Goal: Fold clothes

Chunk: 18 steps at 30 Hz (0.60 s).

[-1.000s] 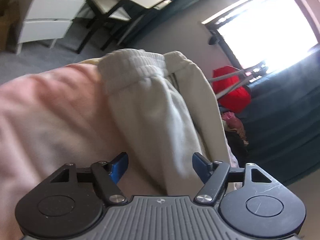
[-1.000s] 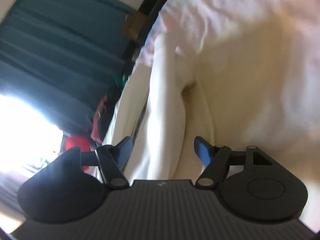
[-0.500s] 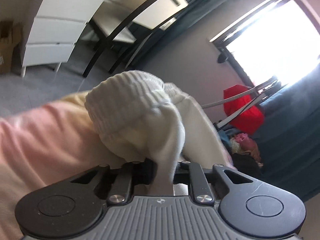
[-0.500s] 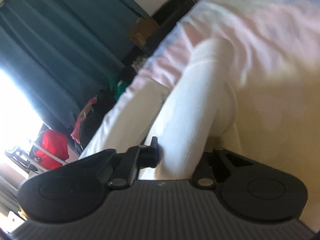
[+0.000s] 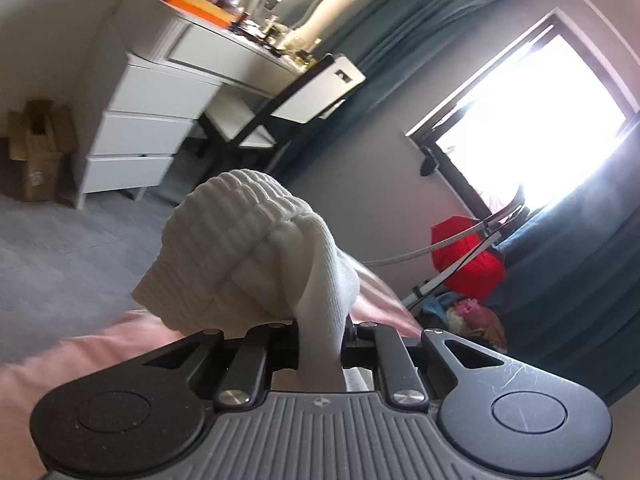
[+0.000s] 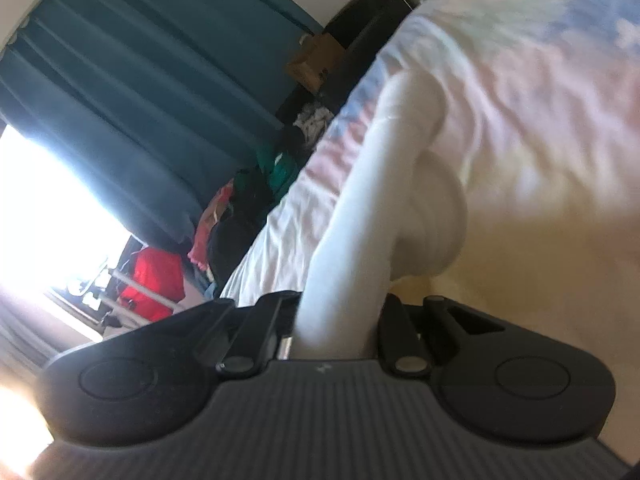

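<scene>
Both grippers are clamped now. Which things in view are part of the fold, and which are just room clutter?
Job: white garment, left gripper, right gripper, pink bedspread.
Clutter: white drawers, cardboard box, red bag, clothes pile.

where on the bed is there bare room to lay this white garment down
Bare pink bedding lies right of the white garment held by the right gripper. The left gripper grips its ribbed cuff. Crowded: the clothes pile past the bed edge.

**Both hand-held grippers clamping cloth**

The left hand-held gripper [image 5: 322, 330] is pinching white ribbed fabric [image 5: 248, 252], its jaws drawn close together and tilted upward. The right hand-held gripper [image 6: 338, 312] is gripping a white fold, its jaws nearly closed around it.
</scene>
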Motion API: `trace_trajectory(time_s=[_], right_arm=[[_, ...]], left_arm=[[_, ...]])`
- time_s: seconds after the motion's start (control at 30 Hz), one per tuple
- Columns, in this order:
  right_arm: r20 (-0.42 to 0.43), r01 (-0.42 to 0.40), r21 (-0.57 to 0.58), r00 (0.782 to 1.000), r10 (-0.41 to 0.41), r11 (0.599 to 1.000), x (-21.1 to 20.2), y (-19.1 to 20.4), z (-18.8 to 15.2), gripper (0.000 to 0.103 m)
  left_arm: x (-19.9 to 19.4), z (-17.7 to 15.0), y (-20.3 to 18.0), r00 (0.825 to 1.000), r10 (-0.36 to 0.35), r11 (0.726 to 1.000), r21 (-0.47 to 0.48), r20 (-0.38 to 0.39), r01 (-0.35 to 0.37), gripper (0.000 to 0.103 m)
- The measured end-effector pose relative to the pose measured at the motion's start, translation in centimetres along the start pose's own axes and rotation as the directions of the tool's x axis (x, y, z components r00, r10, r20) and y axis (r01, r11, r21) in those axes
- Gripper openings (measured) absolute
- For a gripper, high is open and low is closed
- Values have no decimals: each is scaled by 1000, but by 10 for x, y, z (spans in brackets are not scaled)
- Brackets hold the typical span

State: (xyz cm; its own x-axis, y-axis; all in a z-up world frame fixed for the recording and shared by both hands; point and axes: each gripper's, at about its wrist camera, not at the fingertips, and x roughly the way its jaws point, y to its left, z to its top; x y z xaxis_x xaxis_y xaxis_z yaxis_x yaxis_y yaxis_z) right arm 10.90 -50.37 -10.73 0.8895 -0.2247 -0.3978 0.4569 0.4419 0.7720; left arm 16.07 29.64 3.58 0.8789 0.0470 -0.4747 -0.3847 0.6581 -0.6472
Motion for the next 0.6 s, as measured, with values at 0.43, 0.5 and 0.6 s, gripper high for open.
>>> trace_trajectory(time_s=[0.43, 0.5, 0.6], right_arm=[[-173, 45, 66, 984, -33, 997, -26, -68, -41, 18], [-191, 40, 133, 981, -14, 990, -23, -77, -39, 36], [-213, 19, 222, 977, 29, 975, -19, -88, -41, 60]], left_arm=[[-41, -38, 123, 991, 54, 997, -39, -124, -59, 22], [-48, -44, 123, 990, 70, 997, 22, -123, -67, 29], [-56, -52, 117, 985, 108, 990, 108, -134, -94, 42]])
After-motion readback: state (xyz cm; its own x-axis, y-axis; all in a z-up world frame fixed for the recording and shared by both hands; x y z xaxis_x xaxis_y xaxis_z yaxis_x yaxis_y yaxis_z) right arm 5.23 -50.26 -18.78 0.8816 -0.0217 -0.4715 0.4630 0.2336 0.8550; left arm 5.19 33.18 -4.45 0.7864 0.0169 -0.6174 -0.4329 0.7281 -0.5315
